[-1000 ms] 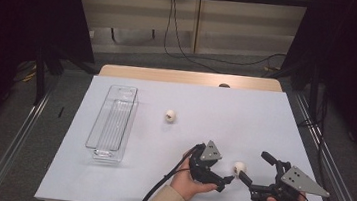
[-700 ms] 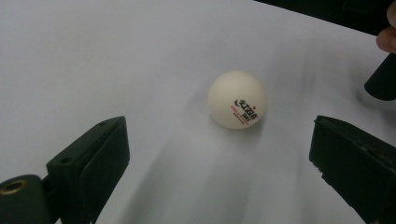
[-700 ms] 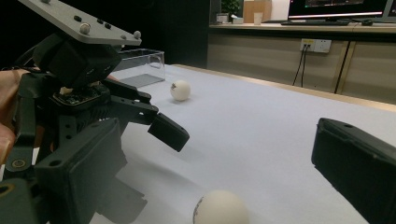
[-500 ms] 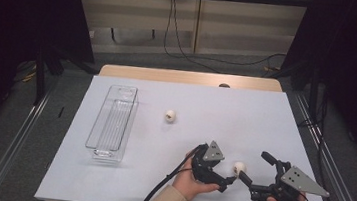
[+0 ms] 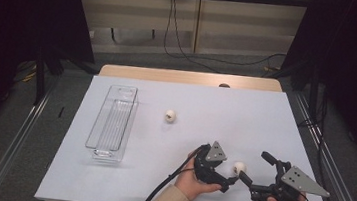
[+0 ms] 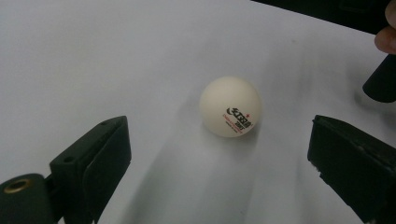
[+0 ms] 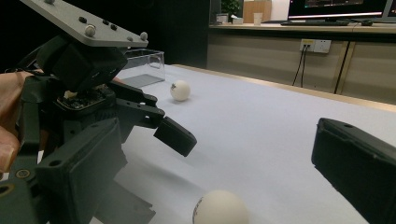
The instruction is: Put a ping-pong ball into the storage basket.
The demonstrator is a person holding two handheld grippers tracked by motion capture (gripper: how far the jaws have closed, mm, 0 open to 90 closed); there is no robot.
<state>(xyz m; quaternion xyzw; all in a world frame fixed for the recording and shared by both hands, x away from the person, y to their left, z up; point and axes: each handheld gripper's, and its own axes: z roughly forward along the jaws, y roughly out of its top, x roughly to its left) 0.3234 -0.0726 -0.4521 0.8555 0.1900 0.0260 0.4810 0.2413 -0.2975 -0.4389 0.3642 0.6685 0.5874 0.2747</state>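
Observation:
A white ping-pong ball with a printed logo lies on the white table near its front edge, between my two grippers. My left gripper points right at it. In the left gripper view the ball rests a little ahead of the open left gripper, untouched. My right gripper faces left, also open, and its own view has the ball low between the wide-apart right gripper. A second white ball sits toward the table's middle.
A clear plastic tray lies lengthwise on the left side of the table. The left gripper's cable trails off the front edge. Metal rails run along both sides of the table, and a wooden strip borders its far edge.
The left gripper has edged slightly right, closer to the near ball. The balls, the tray and the right gripper have stayed put.

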